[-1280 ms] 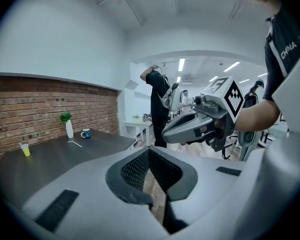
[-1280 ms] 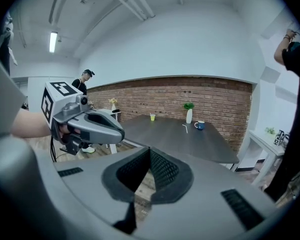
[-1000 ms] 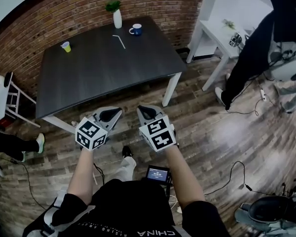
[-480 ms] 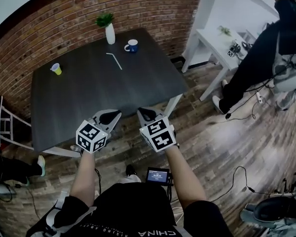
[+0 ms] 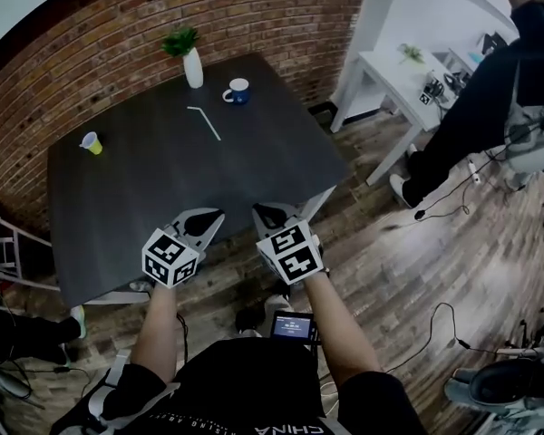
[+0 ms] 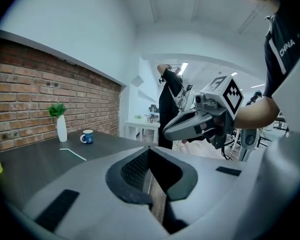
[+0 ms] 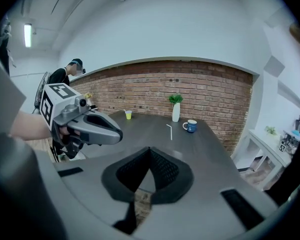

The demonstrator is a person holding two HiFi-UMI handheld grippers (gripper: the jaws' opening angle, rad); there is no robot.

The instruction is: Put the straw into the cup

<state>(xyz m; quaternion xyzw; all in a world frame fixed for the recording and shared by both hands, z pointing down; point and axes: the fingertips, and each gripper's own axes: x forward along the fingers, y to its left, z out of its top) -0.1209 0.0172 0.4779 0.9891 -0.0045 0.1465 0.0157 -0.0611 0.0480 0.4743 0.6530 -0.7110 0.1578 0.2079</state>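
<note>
I hold my left hand-held gripper (image 5: 214, 214) and my right hand-held gripper (image 5: 257, 209) side by side over the near edge of the dark desk (image 5: 254, 166), both pointing across it. The left one's jaws are pressed together at the tips with nothing between them, and the right one's jaws meet the same way, also empty. The straw (image 5: 203, 122) lies flat on the desk well ahead of both hand-held grippers, slightly left of the line my right one points along, touching nothing. Beyond it and a little to its right stands the blue mug (image 5: 237, 91), apart from the straw. A white vase (image 5: 192, 65) with a green sprig stands farther back, left of the mug. The yellow cup (image 5: 92, 142) sits far off to the left of my left hand-held gripper, near the desk's side edge.
</note>
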